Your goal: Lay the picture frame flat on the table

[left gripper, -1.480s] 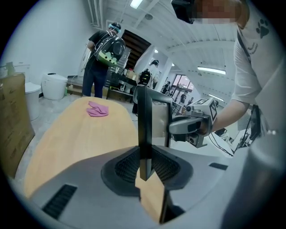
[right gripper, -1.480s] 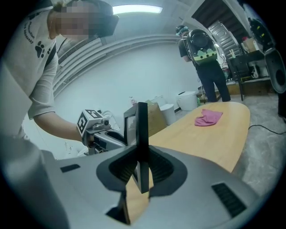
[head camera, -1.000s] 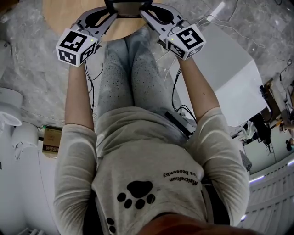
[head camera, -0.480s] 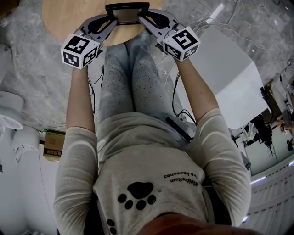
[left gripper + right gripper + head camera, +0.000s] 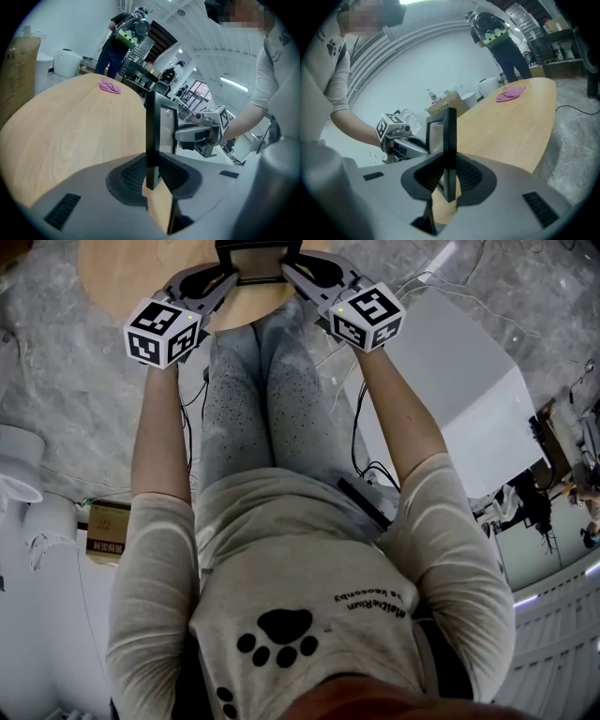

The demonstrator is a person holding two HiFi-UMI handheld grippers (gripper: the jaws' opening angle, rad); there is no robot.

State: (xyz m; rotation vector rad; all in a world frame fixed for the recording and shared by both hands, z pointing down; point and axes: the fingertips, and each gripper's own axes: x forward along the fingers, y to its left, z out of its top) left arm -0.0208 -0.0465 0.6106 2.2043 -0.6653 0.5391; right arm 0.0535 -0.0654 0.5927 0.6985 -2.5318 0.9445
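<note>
A black picture frame [image 5: 258, 261] hangs upright over the near edge of the round wooden table [image 5: 117, 277], held by its two side edges. My left gripper [image 5: 228, 270] is shut on its left edge, my right gripper [image 5: 289, 270] on its right edge. In the left gripper view the frame [image 5: 152, 124] stands edge-on between the jaws of the left gripper [image 5: 151, 168], with the right gripper [image 5: 185, 135] across from it. The right gripper view shows the frame [image 5: 450, 136] pinched the same way by the right gripper [image 5: 450, 178], and the left gripper [image 5: 417, 146] beyond. The frame's lower edge is above the tabletop [image 5: 70, 131].
A pink cloth [image 5: 109, 86] lies at the table's far side. A person [image 5: 123, 37] stands beyond the table. A white cabinet [image 5: 459, 381] is at my right, a small cardboard box [image 5: 103, 531] on the floor at my left, and cables run across the floor.
Both grippers have sunk a little towards the table with the frame still held between them. Neither grip has altered.
</note>
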